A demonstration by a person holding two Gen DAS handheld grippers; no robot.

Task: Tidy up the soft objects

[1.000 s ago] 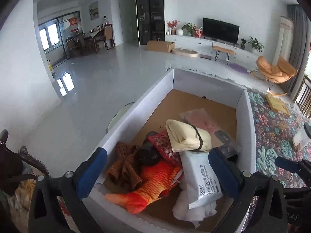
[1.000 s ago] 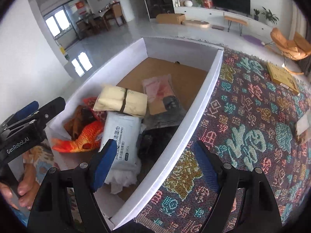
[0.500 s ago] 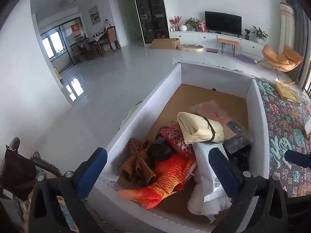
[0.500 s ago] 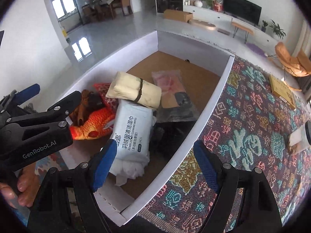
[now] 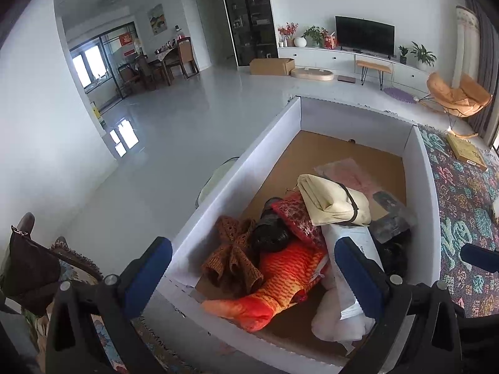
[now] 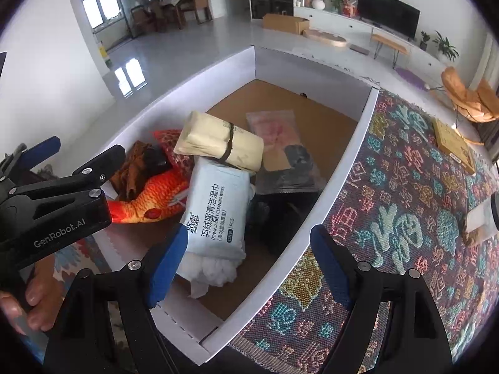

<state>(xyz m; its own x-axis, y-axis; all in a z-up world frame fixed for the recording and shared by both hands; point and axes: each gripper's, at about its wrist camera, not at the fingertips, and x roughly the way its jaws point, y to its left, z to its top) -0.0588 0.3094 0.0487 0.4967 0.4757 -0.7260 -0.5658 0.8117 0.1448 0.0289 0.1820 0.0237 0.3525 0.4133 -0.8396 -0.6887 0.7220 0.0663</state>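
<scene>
White cardboard box with a brown floor stands on a multicoloured patterned woven rug and holds the soft objects. An orange fish-shaped plush toy lies near the box's near end, beside a brown knitted garment. A pale blue pack of cleaning wipes rests just right of the plush, on top of a white fluffy wad. A cream folded cloth bundle bound by a dark strap lies across the pack's far end. The left gripper hovers over the near end of the box, fingers spread wide, nothing between them. The right gripper hangs above the box's right wall, fingers likewise apart and empty.
</scene>
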